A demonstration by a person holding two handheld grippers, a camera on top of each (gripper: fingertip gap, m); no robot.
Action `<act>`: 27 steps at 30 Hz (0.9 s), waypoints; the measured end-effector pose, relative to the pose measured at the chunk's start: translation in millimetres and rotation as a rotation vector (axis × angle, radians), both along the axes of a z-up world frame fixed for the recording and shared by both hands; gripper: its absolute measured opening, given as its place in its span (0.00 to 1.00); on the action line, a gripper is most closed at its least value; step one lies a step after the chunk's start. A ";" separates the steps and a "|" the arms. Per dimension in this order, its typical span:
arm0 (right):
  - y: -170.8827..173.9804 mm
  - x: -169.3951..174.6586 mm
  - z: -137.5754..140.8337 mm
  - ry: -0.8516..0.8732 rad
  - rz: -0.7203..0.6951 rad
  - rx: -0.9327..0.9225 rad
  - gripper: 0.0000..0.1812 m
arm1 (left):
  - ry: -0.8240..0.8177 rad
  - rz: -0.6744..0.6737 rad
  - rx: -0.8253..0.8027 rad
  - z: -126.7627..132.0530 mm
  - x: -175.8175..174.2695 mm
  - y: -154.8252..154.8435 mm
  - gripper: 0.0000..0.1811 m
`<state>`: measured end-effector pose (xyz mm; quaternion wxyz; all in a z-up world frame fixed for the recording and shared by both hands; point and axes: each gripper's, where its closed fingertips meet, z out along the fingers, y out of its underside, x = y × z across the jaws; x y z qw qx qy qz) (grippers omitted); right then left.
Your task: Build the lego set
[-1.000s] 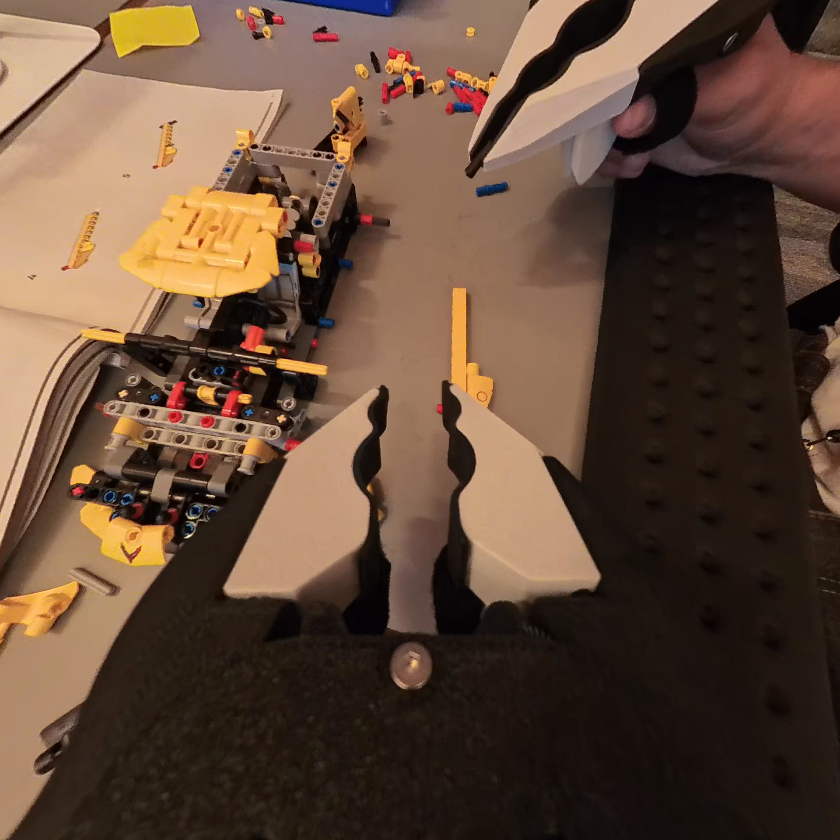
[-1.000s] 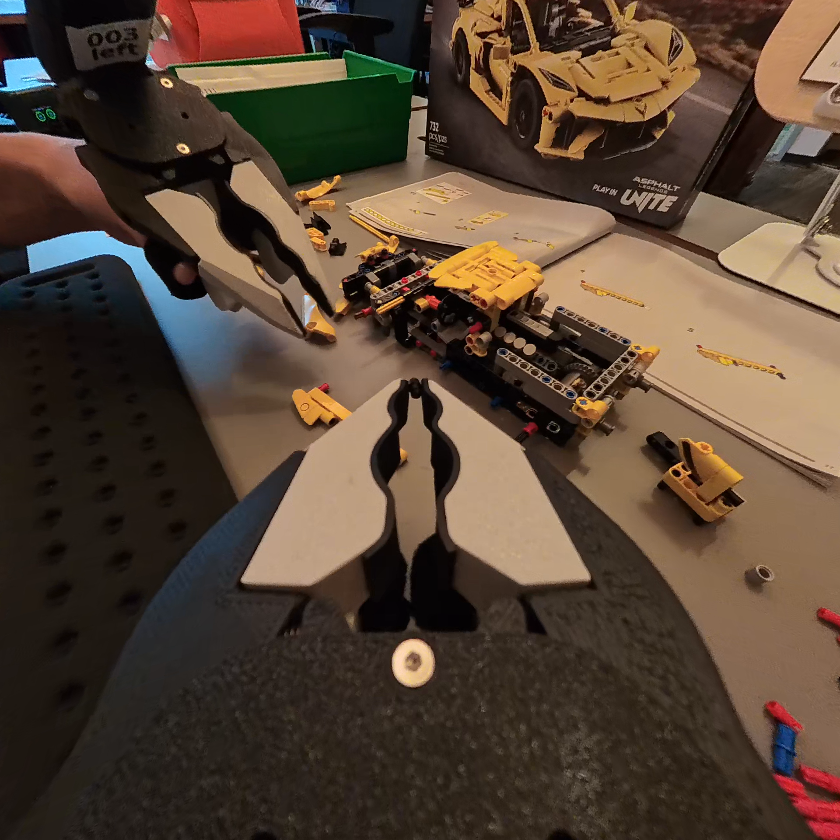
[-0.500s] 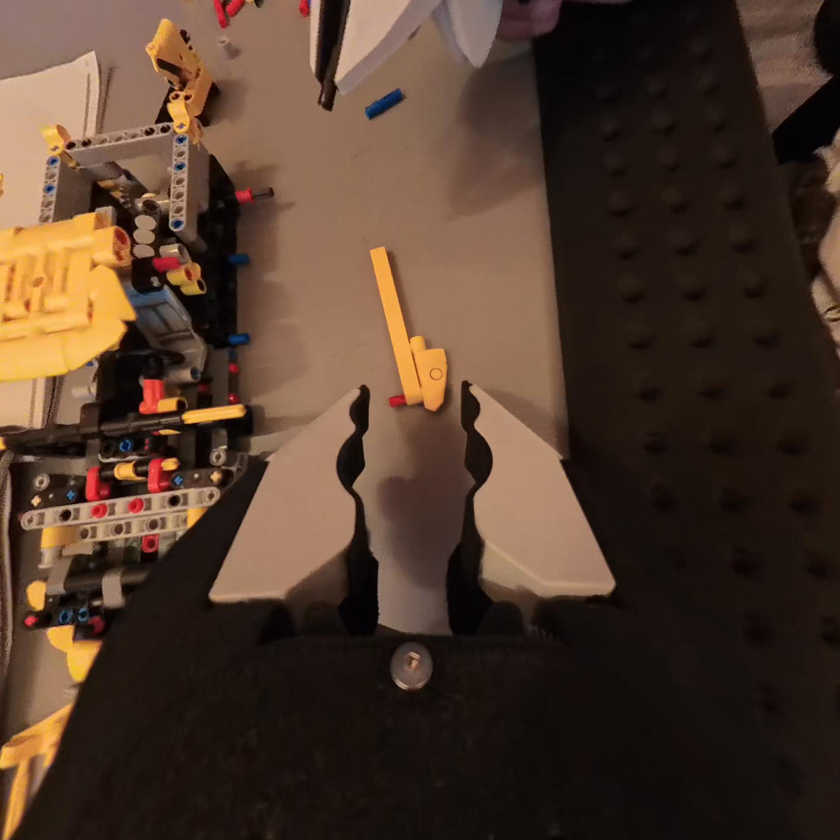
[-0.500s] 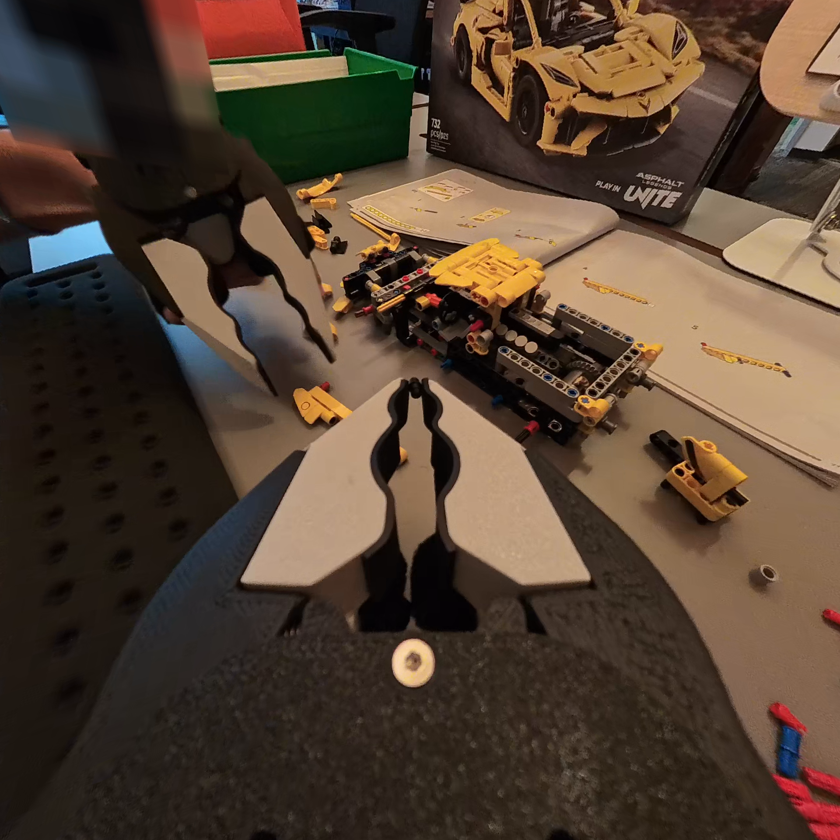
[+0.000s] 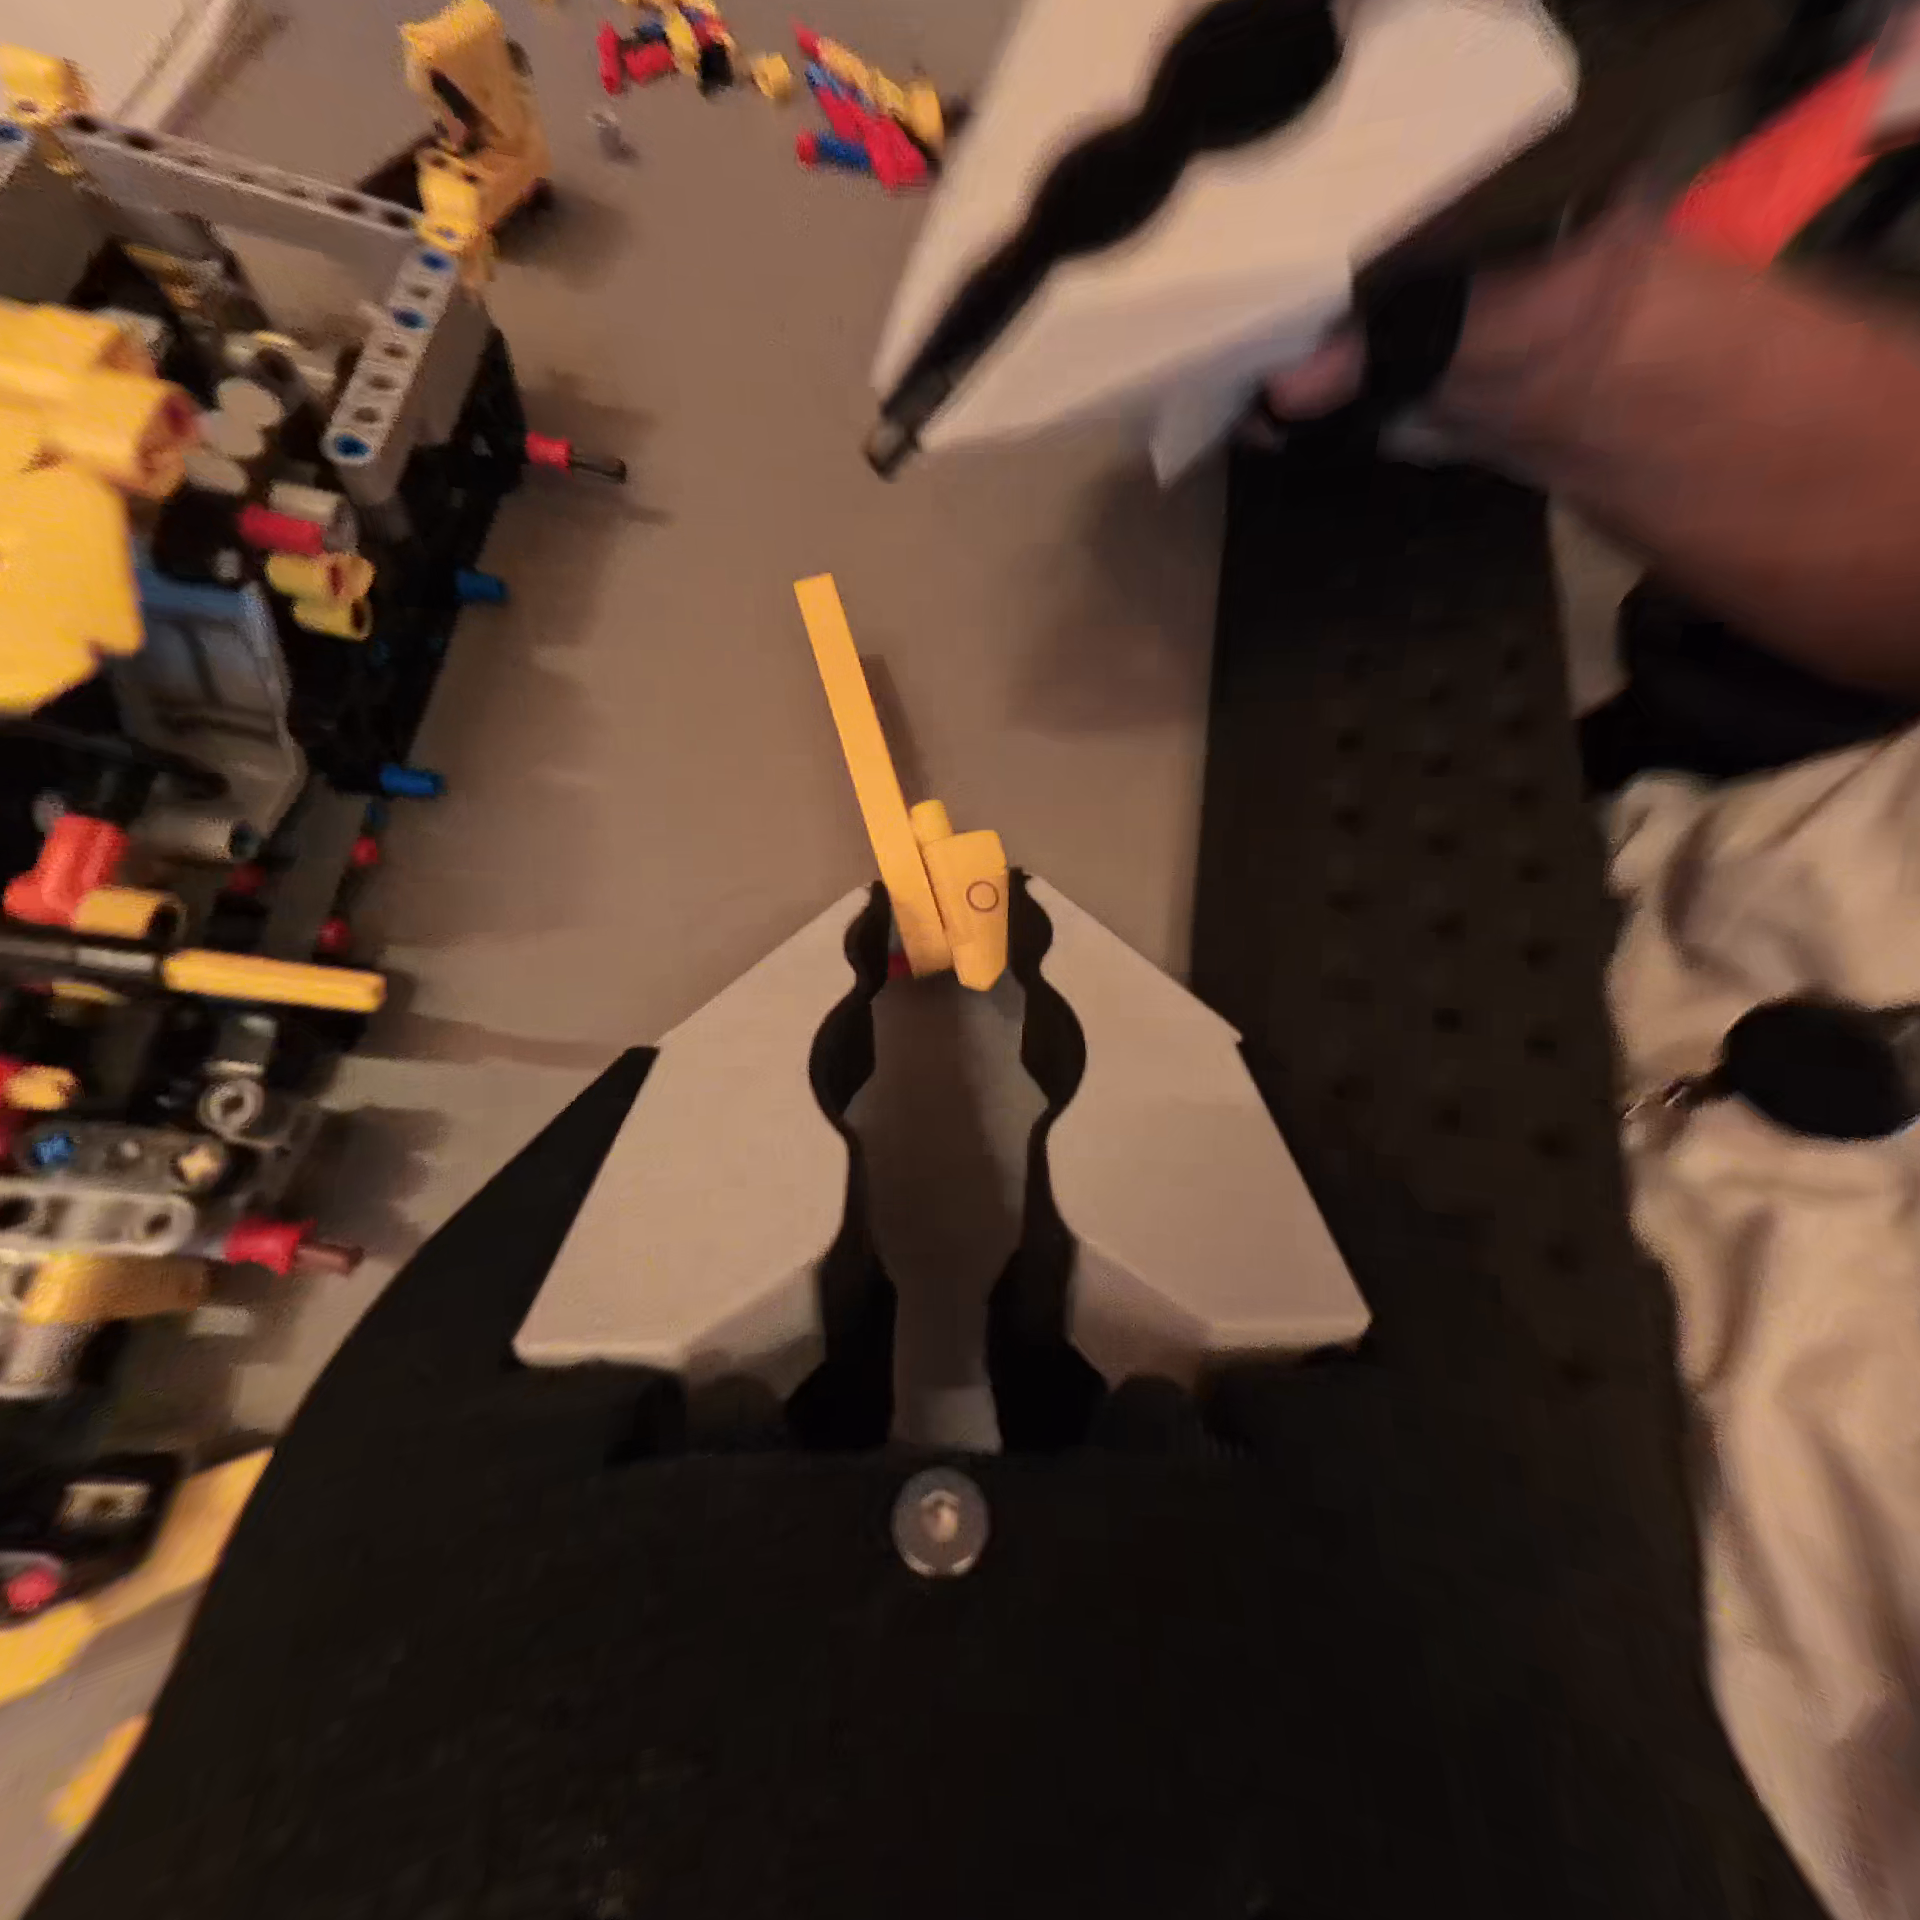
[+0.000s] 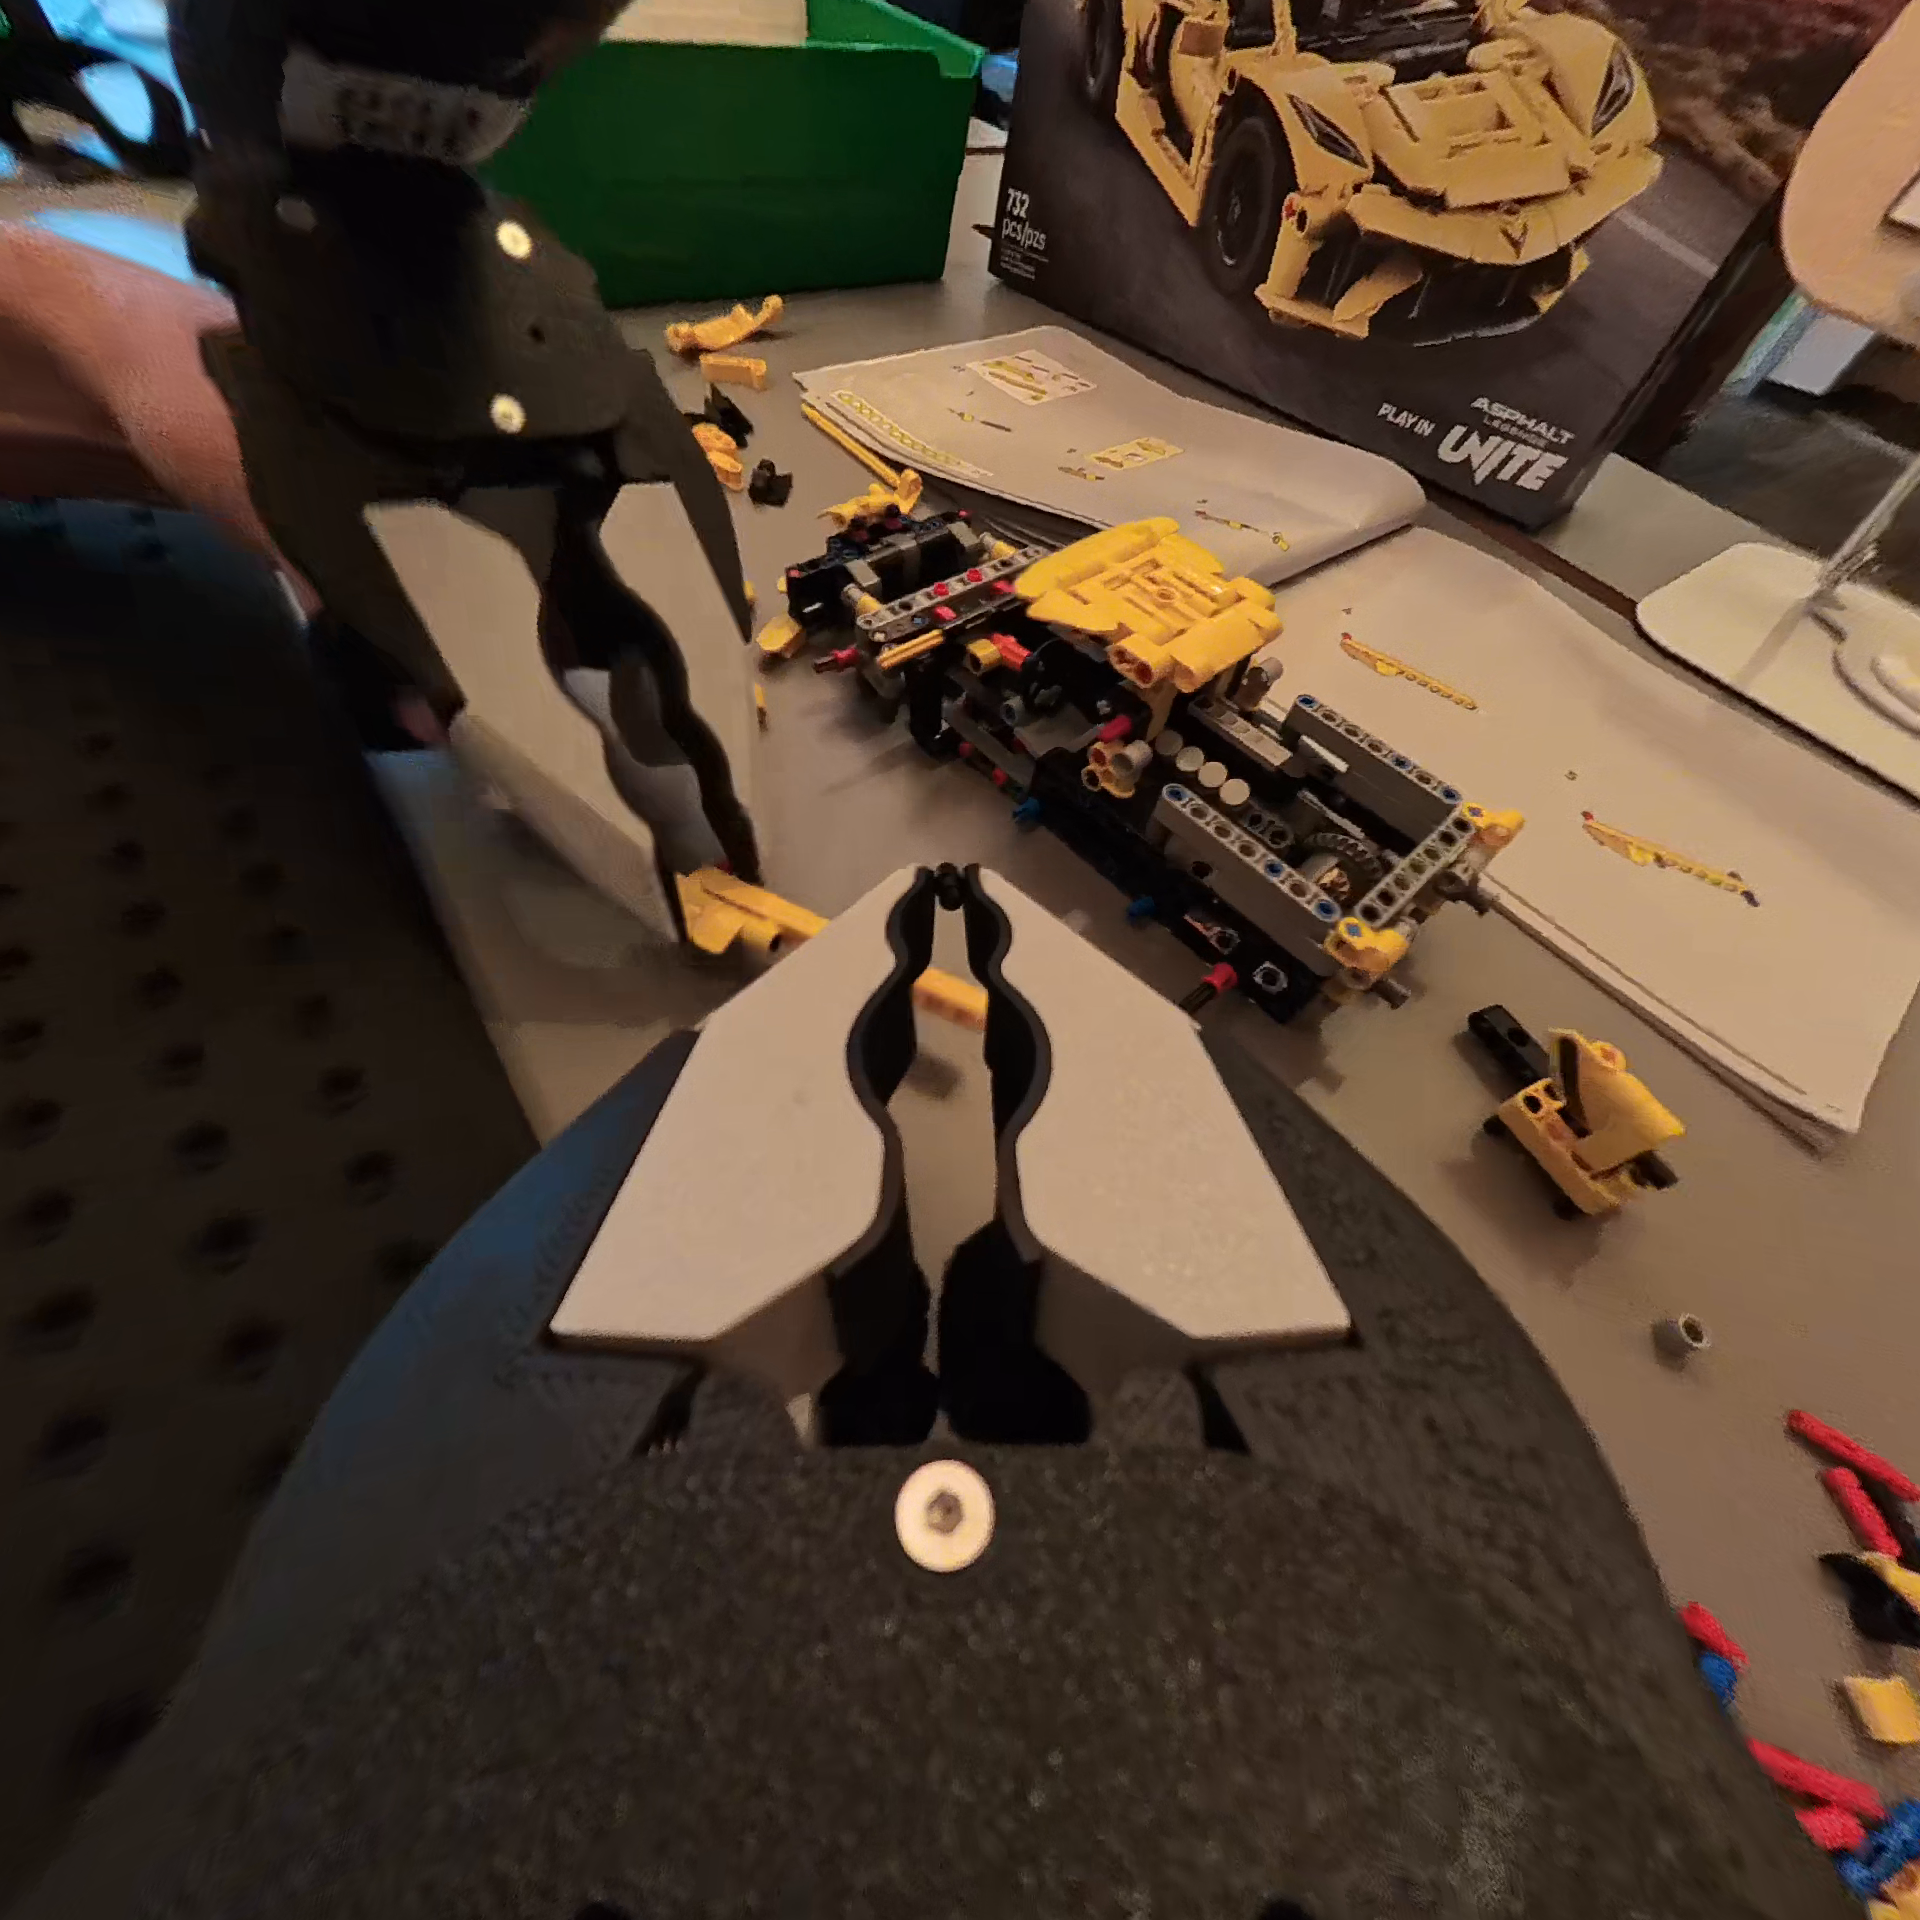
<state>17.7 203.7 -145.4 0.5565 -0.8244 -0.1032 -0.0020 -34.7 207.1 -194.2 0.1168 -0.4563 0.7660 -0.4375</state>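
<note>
The long yellow lego beam with a stubby connector at its near end, lying on the grey desk right of the half-built car chassis, is now sitting between my left hand-held gripper's parted tips, which have been dropping over it; I am likely about to pinch it. My right hand-held gripper is hovering closed and empty beside the chassis.

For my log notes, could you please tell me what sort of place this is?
Probably an office or hobby work table: a grey tabletop holding a half-built yellow and black brick car chassis, open white instruction booklets and a green plastic storage bin.
</note>
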 end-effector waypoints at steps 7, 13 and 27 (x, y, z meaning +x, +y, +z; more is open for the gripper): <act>4.1 -32.4 -14.7 -0.278 0.074 -0.075 0.03 | -0.030 0.155 -0.356 33.7 -1.4 7.2 0.12; 12.1 -39.1 -11.7 -0.406 0.064 -0.040 0.03 | -0.001 0.125 -0.433 33.1 -4.7 7.6 0.12; 12.0 -43.1 -21.9 -0.436 0.098 -0.071 0.03 | 0.040 0.094 -0.458 28.3 -6.5 4.3 0.12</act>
